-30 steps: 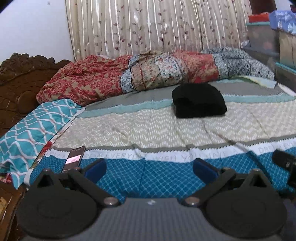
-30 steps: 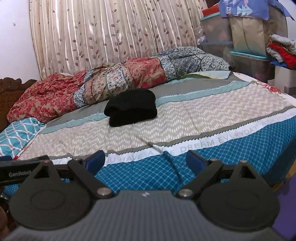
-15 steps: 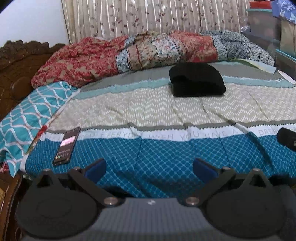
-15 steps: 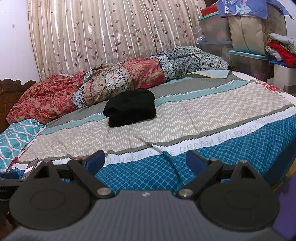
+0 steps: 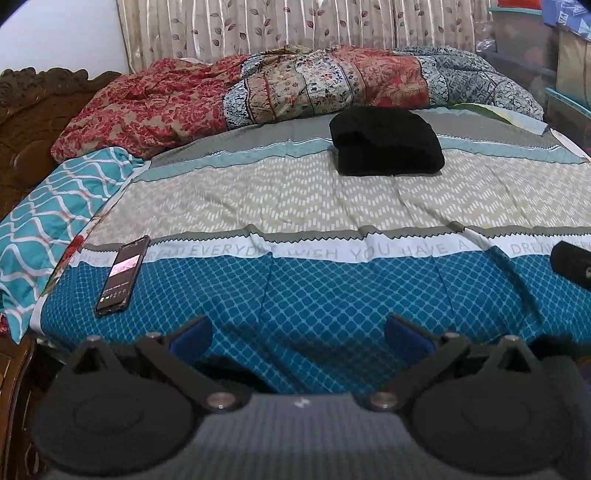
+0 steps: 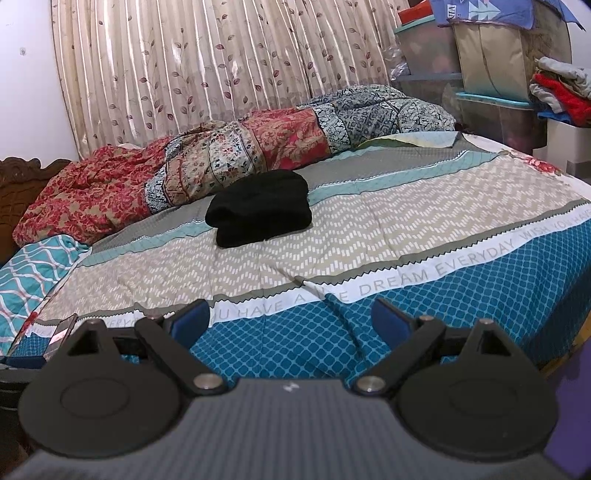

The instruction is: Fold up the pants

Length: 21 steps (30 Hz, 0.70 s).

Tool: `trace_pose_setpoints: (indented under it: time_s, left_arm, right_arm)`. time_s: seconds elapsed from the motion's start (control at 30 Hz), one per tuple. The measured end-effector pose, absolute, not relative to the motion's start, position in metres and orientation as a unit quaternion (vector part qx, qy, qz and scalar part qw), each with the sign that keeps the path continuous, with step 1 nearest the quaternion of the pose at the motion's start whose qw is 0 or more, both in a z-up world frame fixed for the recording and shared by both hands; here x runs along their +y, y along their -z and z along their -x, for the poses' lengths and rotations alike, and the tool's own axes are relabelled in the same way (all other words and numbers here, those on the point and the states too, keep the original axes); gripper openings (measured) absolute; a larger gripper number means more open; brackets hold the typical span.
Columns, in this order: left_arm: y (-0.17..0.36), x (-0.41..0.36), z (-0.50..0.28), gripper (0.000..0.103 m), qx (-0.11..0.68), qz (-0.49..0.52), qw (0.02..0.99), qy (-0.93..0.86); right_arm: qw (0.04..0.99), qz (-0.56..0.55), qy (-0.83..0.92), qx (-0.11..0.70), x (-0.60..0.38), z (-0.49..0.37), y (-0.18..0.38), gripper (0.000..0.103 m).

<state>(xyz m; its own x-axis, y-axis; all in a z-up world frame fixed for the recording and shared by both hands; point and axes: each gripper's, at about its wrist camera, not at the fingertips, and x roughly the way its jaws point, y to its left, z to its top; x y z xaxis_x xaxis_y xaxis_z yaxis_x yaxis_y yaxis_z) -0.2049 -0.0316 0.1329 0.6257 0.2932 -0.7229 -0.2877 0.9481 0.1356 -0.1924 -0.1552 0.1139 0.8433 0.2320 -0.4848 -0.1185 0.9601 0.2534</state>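
The black pants (image 5: pixel 386 142) lay folded in a compact bundle on the bed, far from both tools, on the grey and beige bands of the bedsheet (image 5: pixel 295 192), just in front of the rumpled floral quilt (image 5: pixel 295 85) heaped along the curtain (image 5: pixel 295 26). In the right wrist view the same bundle (image 6: pixel 260 212) sat left of centre, with nothing touching it.

The left hand-held gripper (image 5: pixel 298 334) hung over the blue diamond-patterned near edge of the bed with its blue fingers (image 5: pixel 190 332) spread wide apart and nothing between them. The right hand-held gripper (image 6: pixel 291 317) was likewise spread apart and empty, hanging above the white lettered stripe and the blue band.

A smartphone (image 5: pixel 123 276) with its screen lit rested flat on the bedsheet near the bed's left edge, beside a teal wave-patterned pillow (image 5: pixel 48 206). A dark carved wooden headboard (image 5: pixel 33 110) stood at the left. Stacked storage bins (image 6: pixel 491 96) and piled clothes (image 6: pixel 561 92) stood beyond the right side of the bed.
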Motion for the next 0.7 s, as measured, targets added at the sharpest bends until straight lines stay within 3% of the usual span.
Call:
trace_pose_setpoints:
  time_s: [0.7]
  left_arm:
    - [-0.1296, -0.0332, 0.2044, 0.103, 0.412, 0.000, 0.898, -0.154]
  right_arm:
    - [0.953, -0.104, -0.093, 0.270, -0.1493, 0.1939, -0.1120, 0.096]
